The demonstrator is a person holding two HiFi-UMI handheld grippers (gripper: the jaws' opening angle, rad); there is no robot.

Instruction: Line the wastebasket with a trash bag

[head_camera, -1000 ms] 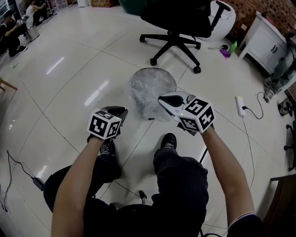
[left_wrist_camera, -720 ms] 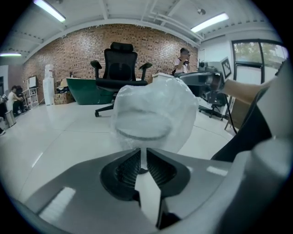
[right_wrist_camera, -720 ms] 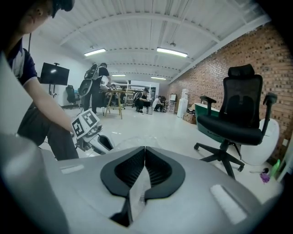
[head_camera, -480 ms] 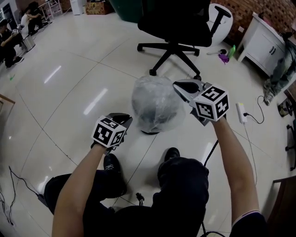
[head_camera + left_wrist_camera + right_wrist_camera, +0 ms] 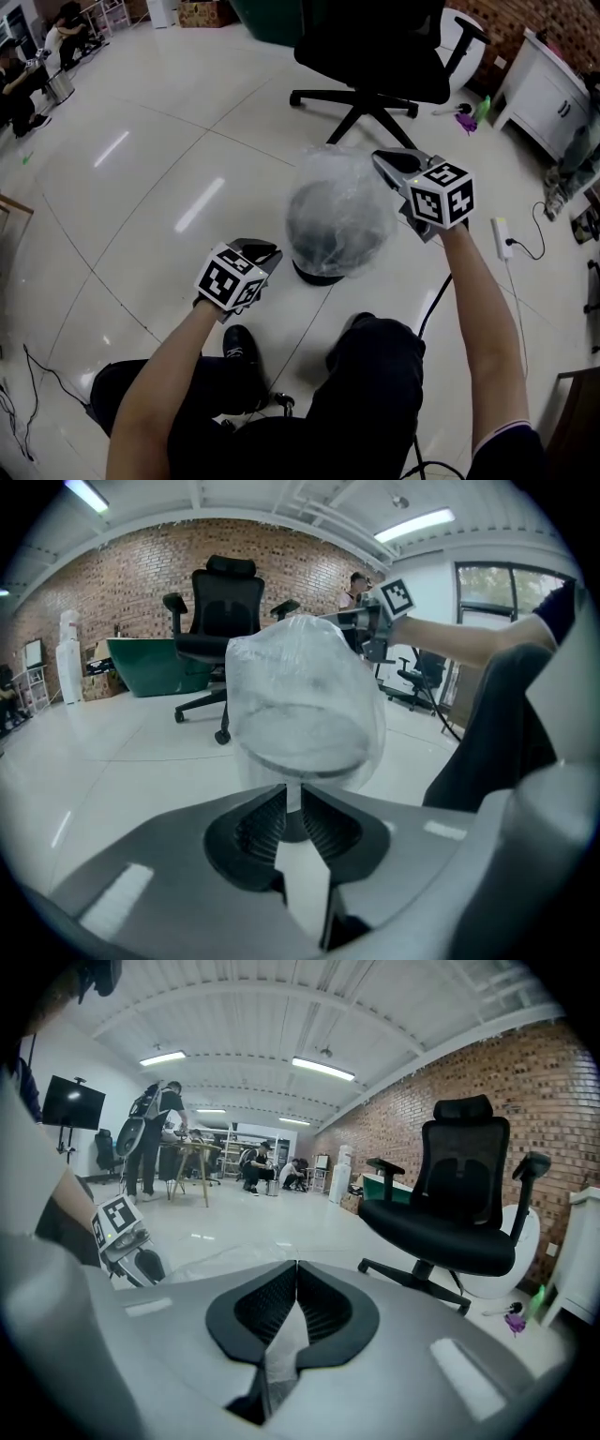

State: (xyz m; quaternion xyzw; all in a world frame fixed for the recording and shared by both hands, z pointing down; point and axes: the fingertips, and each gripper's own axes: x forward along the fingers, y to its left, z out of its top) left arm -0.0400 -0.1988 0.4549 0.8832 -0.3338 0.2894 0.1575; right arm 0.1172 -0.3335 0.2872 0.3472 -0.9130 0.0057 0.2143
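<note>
A clear trash bag (image 5: pixel 339 192) billows as a dome over the dark round wastebasket (image 5: pixel 319 272) on the floor. My right gripper (image 5: pixel 386 161) is at the bag's upper right edge, shut on crinkled film (image 5: pixel 279 1354) that shows between its jaws. My left gripper (image 5: pixel 265 249) is low at the basket's left side. In the left gripper view its jaws (image 5: pixel 293 794) stand a narrow gap apart with a pale strip of bag film filling it, and the puffed bag (image 5: pixel 300 686) rises just beyond. The right gripper (image 5: pixel 361 621) shows at the bag's top right.
A black office chair (image 5: pixel 375 56) stands just behind the basket. A white cabinet (image 5: pixel 553 94) is at the far right, and a power strip with its cable (image 5: pixel 503 237) lies on the floor to the right. The person's knees and a shoe (image 5: pixel 239 342) are below the grippers.
The right gripper has moved up and away to the right with the bag's edge, and the bag now stands taller over the basket. The left gripper has shifted a little toward the basket.
</note>
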